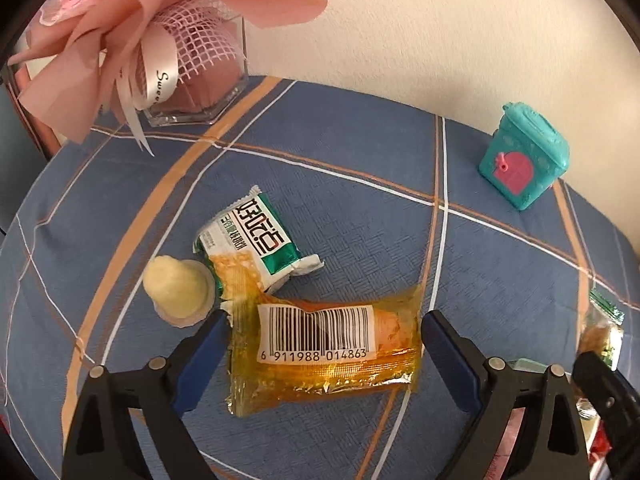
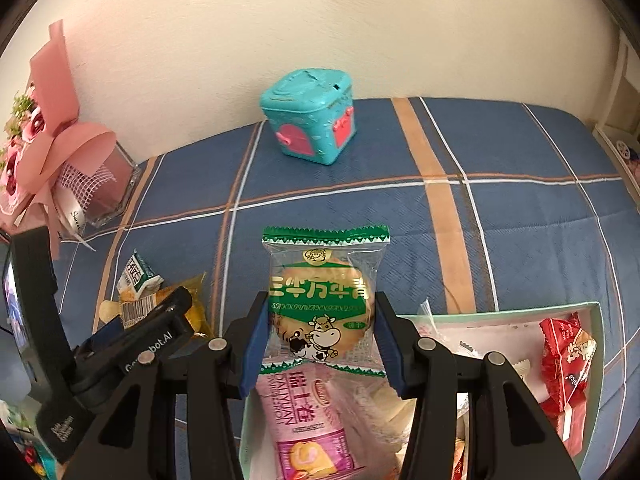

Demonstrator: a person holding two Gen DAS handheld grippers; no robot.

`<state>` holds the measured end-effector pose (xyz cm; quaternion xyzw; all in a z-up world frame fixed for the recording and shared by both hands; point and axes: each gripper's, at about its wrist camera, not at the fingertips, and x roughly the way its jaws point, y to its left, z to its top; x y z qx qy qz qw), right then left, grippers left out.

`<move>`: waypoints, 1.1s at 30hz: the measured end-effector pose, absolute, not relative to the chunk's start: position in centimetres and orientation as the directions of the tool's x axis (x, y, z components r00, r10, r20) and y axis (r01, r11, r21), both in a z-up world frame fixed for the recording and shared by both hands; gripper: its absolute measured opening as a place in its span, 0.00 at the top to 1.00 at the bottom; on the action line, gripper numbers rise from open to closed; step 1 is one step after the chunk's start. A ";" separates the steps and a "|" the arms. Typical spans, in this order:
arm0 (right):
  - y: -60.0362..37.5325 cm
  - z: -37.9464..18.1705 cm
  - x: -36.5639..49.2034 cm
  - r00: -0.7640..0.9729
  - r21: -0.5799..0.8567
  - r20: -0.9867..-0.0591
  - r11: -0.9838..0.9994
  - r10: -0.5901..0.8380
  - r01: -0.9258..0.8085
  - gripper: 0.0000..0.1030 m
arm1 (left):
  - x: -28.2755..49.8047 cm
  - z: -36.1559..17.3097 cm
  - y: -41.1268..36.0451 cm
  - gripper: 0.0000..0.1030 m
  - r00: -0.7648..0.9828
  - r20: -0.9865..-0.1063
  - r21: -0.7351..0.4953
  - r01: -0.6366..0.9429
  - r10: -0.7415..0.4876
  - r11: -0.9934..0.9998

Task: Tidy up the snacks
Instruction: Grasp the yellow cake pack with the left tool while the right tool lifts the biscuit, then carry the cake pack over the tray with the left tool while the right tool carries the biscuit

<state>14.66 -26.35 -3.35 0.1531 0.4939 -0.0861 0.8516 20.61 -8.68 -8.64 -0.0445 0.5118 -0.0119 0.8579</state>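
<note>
Low in the left wrist frame, I am straddling the orange snack packet (image 1: 324, 354) with the left gripper (image 1: 322, 344), jaws spread wide, pads just outside its short ends, nothing held. It is lying barcode-up on the blue plaid tablecloth (image 1: 500, 280), beside a green-and-white wafer packet (image 1: 256, 240) and a pale jelly cup (image 1: 178, 290). I am judging it light, crinkly and slippery, best pinched across its filled middle, not the flimsy seams. At centre of the right wrist frame, the right gripper (image 2: 320, 336) is clamping a green biscuit packet (image 2: 324, 300) above the open box (image 2: 596, 364); brittle, so I am favouring gentle pressure.
</note>
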 end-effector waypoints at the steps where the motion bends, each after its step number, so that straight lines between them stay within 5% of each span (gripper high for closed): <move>1: -26.4 -3.4 14.7 0.494 0.176 -0.869 0.937 0.005 0.300 0.50 | 20.6 -8.8 -8.8 0.05 0.473 -0.878 -0.092 -0.020 -0.071 0.996; 8: -26.4 -4.2 14.7 0.478 0.173 -0.878 0.939 0.011 0.297 0.50 | 20.7 -9.8 -8.7 0.04 0.463 -0.879 -0.141 -0.022 -0.115 0.990; 12: -26.4 -4.3 14.6 0.475 0.168 -0.880 0.941 0.009 0.295 0.50 | 20.6 -9.2 -8.4 0.18 0.478 -0.865 -0.176 -0.003 -0.154 0.984; 18: -26.2 -4.3 14.7 0.470 0.160 -0.883 0.945 0.006 0.287 0.50 | 20.6 -8.8 -8.2 0.24 0.472 -0.864 -0.199 -0.001 -0.175 0.980; 33: -26.2 -3.5 12.8 0.446 0.150 -0.895 0.946 0.006 0.288 0.50 | 18.7 -5.9 -6.3 0.25 0.459 -0.851 -0.309 -0.042 -0.256 0.950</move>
